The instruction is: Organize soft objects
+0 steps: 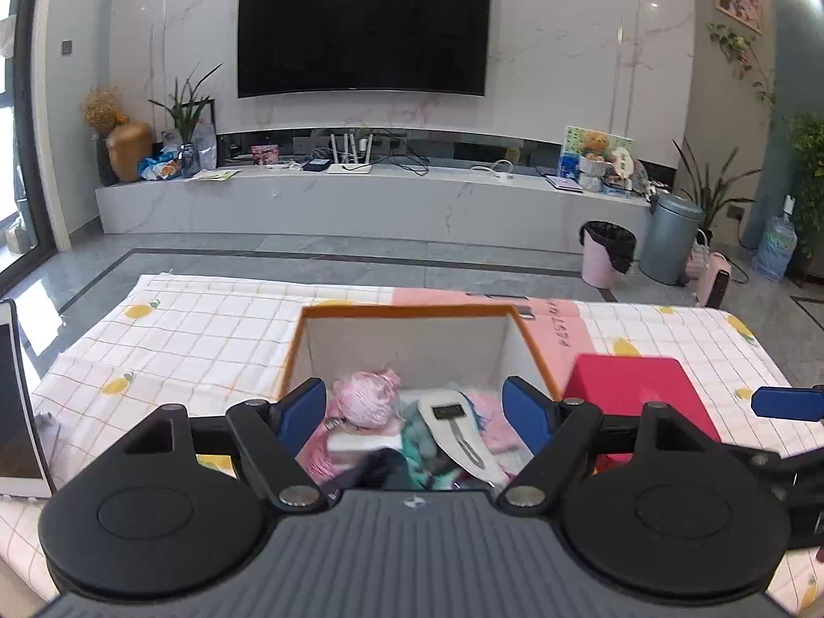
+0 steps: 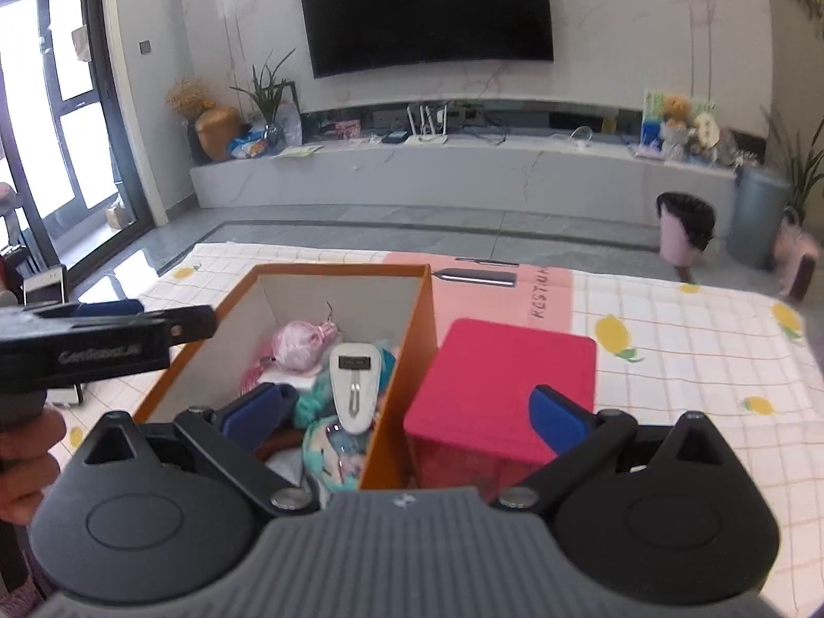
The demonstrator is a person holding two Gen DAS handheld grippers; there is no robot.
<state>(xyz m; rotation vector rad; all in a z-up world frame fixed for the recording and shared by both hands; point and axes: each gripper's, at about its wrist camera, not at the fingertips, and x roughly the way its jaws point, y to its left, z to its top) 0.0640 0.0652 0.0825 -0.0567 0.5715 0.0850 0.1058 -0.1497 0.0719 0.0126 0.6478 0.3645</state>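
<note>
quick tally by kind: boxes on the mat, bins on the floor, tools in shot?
Boxes: 2, orange box with soft items inside, red box beside it
Floor bins: 2, pink bin, grey bin
Tools: 2, left tool, right tool, both open and empty
Total: 6

The orange box is open on top, so a gripper could go in from above. Its tall walls block the way in from the sides. Soft toys fill the bottom. The red box stands just beside its right wall and leaves no gap there. The checked cloth to the left lies flat and bare.
</note>
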